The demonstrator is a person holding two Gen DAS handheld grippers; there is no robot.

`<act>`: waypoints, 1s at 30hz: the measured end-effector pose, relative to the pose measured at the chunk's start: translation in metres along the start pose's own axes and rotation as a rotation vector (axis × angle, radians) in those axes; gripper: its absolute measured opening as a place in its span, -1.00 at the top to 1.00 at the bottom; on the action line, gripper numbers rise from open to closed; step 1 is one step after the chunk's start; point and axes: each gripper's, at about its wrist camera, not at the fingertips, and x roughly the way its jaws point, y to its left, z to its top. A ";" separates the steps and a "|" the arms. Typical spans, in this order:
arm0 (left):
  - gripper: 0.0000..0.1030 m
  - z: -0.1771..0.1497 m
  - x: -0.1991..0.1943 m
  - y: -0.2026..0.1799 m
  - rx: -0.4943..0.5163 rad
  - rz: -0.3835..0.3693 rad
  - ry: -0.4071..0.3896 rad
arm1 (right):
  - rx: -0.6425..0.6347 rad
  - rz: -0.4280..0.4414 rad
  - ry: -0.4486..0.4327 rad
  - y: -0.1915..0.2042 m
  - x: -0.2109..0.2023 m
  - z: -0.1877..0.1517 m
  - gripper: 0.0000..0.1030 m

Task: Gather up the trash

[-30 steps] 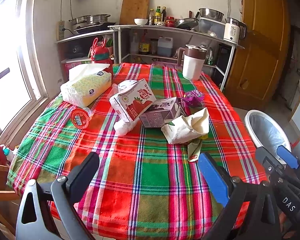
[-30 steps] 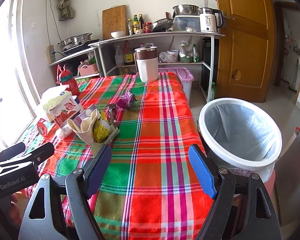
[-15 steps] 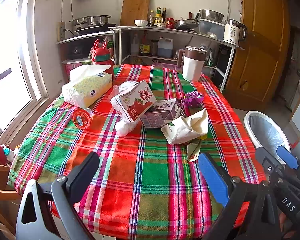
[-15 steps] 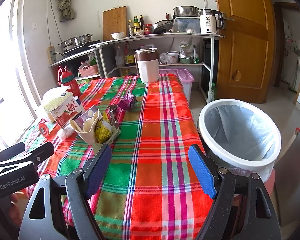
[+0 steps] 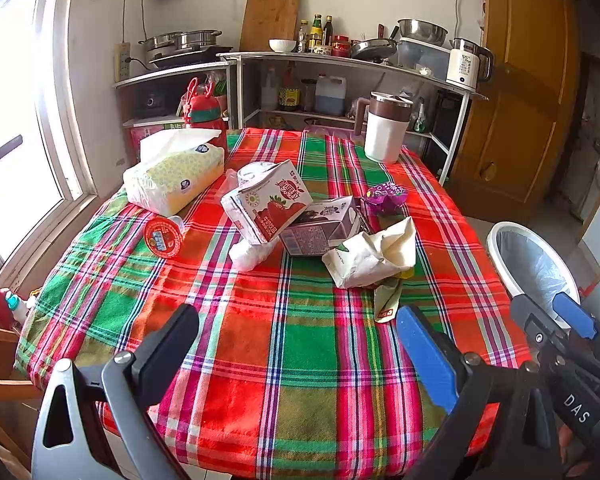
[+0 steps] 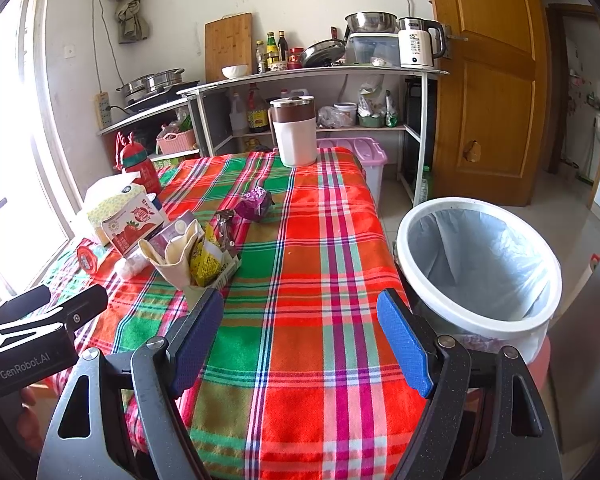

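Trash lies mid-table on the plaid cloth (image 5: 300, 344): a strawberry milk carton (image 5: 270, 204), a purple carton (image 5: 322, 226), a crumpled paper bag (image 5: 374, 252), a purple wrapper (image 5: 385, 196), a red-lidded cup (image 5: 163, 237) and a white wad (image 5: 250, 254). The paper bag (image 6: 178, 256) and the purple wrapper (image 6: 254, 204) also show in the right wrist view. A white bin with a liner (image 6: 476, 264) stands off the table's right edge. My left gripper (image 5: 296, 344) is open and empty over the near edge. My right gripper (image 6: 300, 328) is open and empty beside the bin.
A tissue pack (image 5: 176, 174), a red bottle (image 5: 202, 116) and a white jug (image 5: 386, 128) stand at the table's far side. Shelves with cookware (image 5: 340, 72) line the back wall. A wooden door (image 6: 488, 92) is at the right, a window at the left.
Both grippers have drifted slightly back from the table; the scene looks marginally farther. Nothing was taken hold of or moved.
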 end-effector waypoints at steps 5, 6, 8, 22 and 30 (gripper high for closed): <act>-0.95 0.000 0.000 0.001 -0.001 -0.001 0.002 | 0.000 0.003 0.003 0.000 0.001 -0.001 -0.54; -0.95 0.000 0.001 0.001 -0.002 -0.002 0.003 | -0.001 0.005 0.005 0.001 0.002 -0.002 -0.54; -0.95 0.000 0.003 0.003 -0.005 -0.003 0.008 | -0.006 0.009 0.007 0.002 0.003 -0.002 -0.54; -0.95 0.000 0.023 0.056 -0.103 -0.013 0.043 | -0.010 0.076 0.045 0.017 0.029 -0.002 -0.54; -0.95 0.001 0.038 0.100 -0.149 0.030 0.063 | -0.021 0.152 0.058 0.040 0.049 0.006 -0.54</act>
